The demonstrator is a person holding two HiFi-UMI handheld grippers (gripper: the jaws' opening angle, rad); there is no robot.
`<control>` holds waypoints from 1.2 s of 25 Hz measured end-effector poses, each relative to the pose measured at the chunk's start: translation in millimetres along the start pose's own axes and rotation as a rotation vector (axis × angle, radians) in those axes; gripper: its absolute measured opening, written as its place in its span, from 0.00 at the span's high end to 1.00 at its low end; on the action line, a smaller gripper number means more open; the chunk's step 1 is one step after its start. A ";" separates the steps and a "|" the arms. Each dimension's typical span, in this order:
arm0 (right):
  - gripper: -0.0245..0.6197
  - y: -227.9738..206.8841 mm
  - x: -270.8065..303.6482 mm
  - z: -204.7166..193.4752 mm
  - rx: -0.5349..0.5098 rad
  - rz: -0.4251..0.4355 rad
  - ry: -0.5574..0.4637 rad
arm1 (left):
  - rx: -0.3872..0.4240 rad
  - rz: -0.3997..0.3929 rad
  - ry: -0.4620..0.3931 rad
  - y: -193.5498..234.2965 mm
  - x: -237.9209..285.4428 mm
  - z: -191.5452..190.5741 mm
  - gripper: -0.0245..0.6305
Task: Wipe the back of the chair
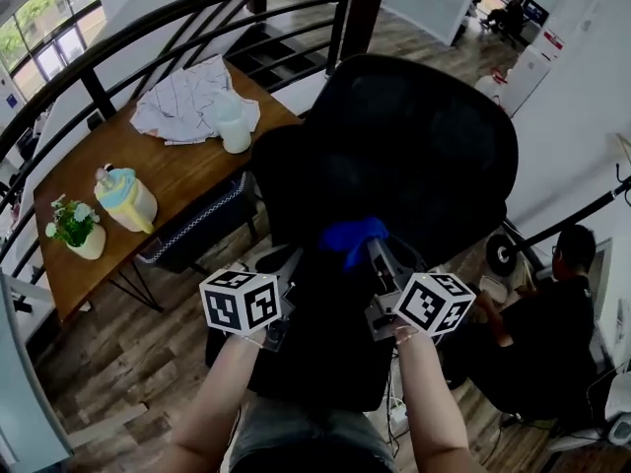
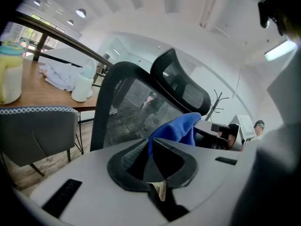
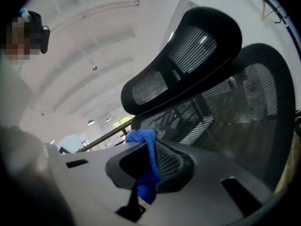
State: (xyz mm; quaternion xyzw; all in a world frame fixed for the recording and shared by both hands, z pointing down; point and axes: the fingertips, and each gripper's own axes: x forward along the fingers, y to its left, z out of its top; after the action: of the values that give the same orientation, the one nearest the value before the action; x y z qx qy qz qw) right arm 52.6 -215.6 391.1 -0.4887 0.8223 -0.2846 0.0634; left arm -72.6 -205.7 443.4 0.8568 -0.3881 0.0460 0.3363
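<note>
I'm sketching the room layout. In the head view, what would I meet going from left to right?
Potted plant → yellow jug → white container → blue cloth → seated person. The black chair spans too wide to place in the order.

I get even daylight from the windows [image 1: 44, 18], top left of the head view; the black chair [image 1: 414, 156] loses detail. A ceiling light [image 2: 281, 51] glares in the left gripper view; both gripper views warp, darkening at edges.
</note>
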 end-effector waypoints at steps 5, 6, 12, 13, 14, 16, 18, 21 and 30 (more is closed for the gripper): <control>0.89 36.1 57.3 -25.0 0.029 0.089 0.058 | -0.035 0.071 -0.035 31.3 -25.6 -0.6 0.90; 0.89 41.0 68.2 -28.7 0.038 0.099 0.063 | -0.045 0.085 -0.042 37.8 -30.1 -0.7 0.90; 0.89 45.5 117.5 -42.9 0.087 0.122 0.106 | -0.089 0.159 -0.089 70.5 -56.9 1.7 0.90; 0.89 44.3 124.0 -44.9 0.087 0.120 0.114 | -0.094 0.171 -0.093 76.0 -61.1 1.8 0.90; 0.89 42.9 130.1 -47.2 0.086 0.116 0.122 | -0.095 0.183 -0.095 81.2 -64.7 1.5 0.90; 0.89 39.2 140.3 -53.2 0.081 0.102 0.140 | -0.091 0.199 -0.091 88.3 -69.5 0.3 0.90; 0.89 33.6 147.4 -60.2 0.063 0.083 0.165 | -0.091 0.204 -0.091 91.4 -69.9 -0.6 0.90; 0.89 22.3 152.5 -68.3 0.048 0.058 0.190 | -0.091 0.197 -0.084 91.8 -62.0 -1.5 0.90; 0.89 -15.8 130.4 -58.7 0.091 -0.021 0.150 | -0.071 0.139 -0.033 69.5 -20.7 -5.7 0.90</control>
State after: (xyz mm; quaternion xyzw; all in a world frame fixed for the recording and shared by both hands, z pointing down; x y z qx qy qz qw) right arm -24.7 -307.0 470.8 -0.4712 0.8058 -0.3581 0.0210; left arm -134.3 -221.9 478.4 0.8159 -0.4536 0.0415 0.3562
